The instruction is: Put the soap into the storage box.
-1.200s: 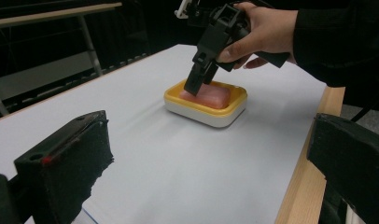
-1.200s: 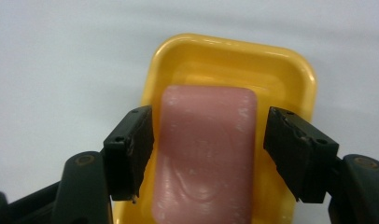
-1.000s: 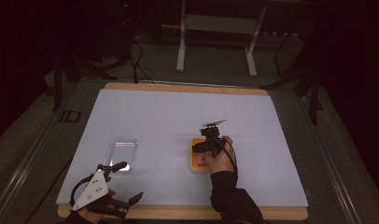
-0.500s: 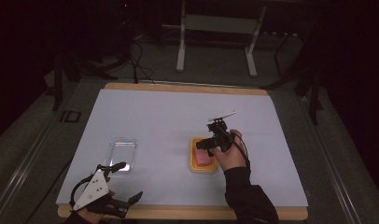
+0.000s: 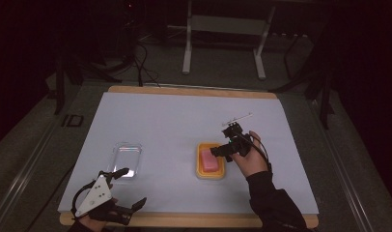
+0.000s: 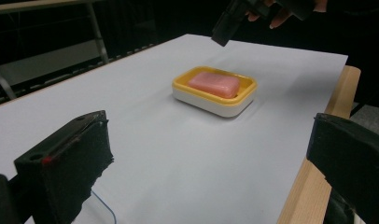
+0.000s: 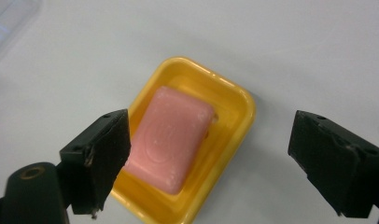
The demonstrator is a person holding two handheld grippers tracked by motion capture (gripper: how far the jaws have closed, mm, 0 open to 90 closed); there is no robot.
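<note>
A white sheet (image 5: 160, 125) covers the wooden table (image 5: 194, 90); on it, right of the middle, sits a yellow soap dish (image 5: 211, 175) with a pink bar of soap (image 5: 208, 160) lying loose in its tray, and a clear plastic lid (image 5: 127, 157) lies well apart to the left. The right gripper (image 7: 208, 158) hangs just above the dish, its jaws having just been opening and now spread wide with nothing between them; the left gripper (image 6: 211, 172) rests at the table's near edge by the lid, jaws spread and empty.
</note>
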